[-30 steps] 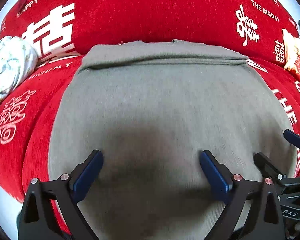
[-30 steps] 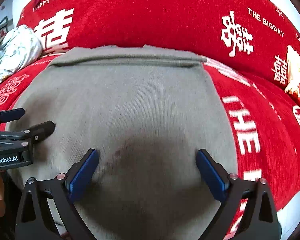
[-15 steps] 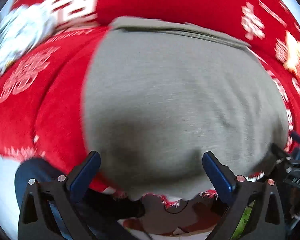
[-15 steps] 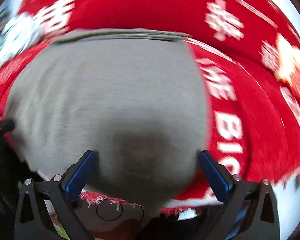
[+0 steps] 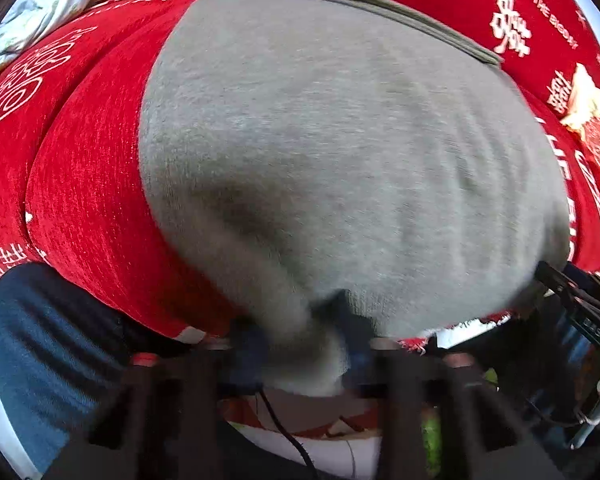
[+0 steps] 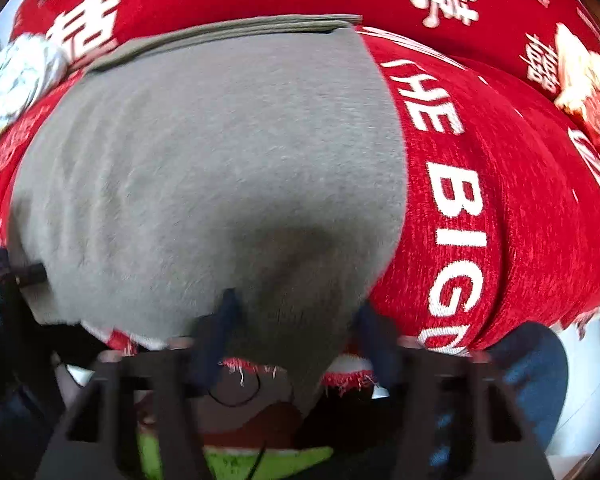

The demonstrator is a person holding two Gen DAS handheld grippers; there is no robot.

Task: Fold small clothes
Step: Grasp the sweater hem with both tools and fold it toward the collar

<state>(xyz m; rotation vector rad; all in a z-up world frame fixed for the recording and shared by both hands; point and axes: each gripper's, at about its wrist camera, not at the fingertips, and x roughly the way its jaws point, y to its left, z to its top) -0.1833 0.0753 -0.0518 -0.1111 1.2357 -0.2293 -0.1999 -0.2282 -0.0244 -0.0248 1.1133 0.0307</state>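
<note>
Red chenille cover printed with white characters fills the background of the left wrist view, and one grey knit garment lies spread flat on it ahead of the fingers. The left gripper has its two blue-padded fingers drawn close on the garment's near hem, which bunches between them. Off to the right of the fingers, the right gripper meets the same hem. One pale floral bundle sits far ahead to the left.

From the right wrist view, the same single garment lies ahead and left of the fingers. The right gripper straddles its near right corner with fingers partly drawn in; whether they clamp the cloth is blurred, so I cannot tell.
</note>
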